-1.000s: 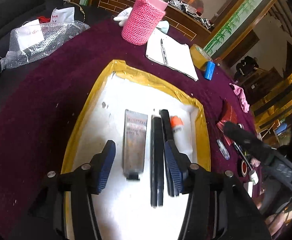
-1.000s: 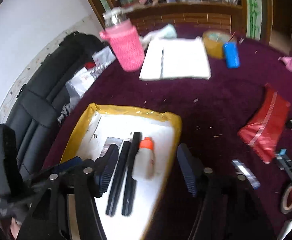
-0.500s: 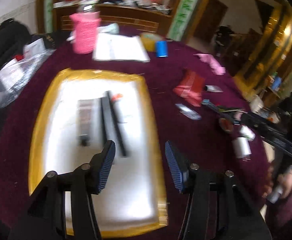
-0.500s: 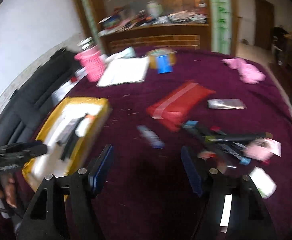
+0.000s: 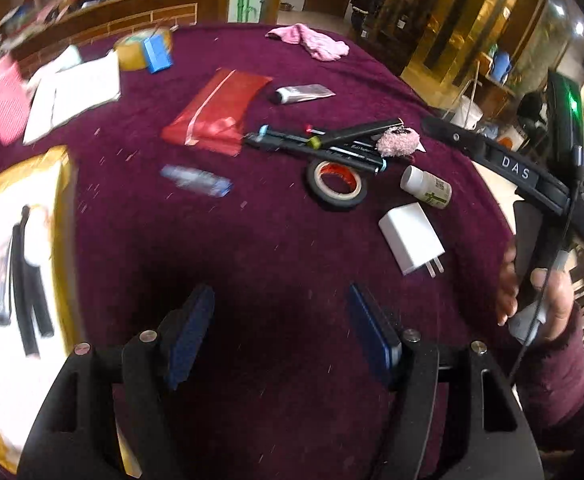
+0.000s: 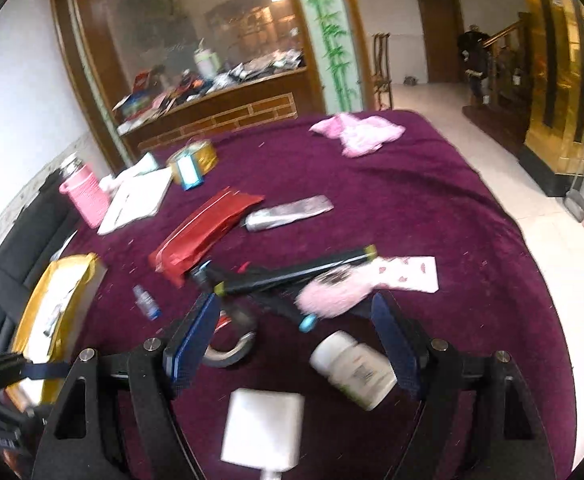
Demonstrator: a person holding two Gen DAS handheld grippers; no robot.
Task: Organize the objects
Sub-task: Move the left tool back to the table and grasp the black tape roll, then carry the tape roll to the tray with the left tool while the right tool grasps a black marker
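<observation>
The white tray with a yellow rim (image 5: 61, 184) holds black pens, a tube and a small white bottle. My left gripper (image 5: 281, 308) hovers over bare purple cloth right of it, jaws opening, nothing between them. My right gripper (image 6: 296, 320) hangs over the scattered items, jaws opening. A white pill bottle (image 6: 352, 368) lies below, close to its right finger (image 6: 392, 336), not pressed. Around it lie a white charger (image 6: 263, 424), a black tape roll (image 6: 227, 344), black markers (image 6: 292, 272) and a pink fluffy thing (image 6: 332, 292).
Farther back on the purple table are a red pouch (image 5: 215, 108), a silver tube (image 5: 302, 94), a small blue bottle (image 5: 195, 179), a pink cloth (image 5: 312, 42), a notebook (image 5: 75, 94), a yellow tape roll (image 5: 131, 54) and a pink knitted bottle (image 5: 1, 100). The table edge runs on the right.
Both grippers have swung away from the tray to the right, over the scattered items. The tray has slid to the left edge of both views. Both pairs of jaws stand wider.
</observation>
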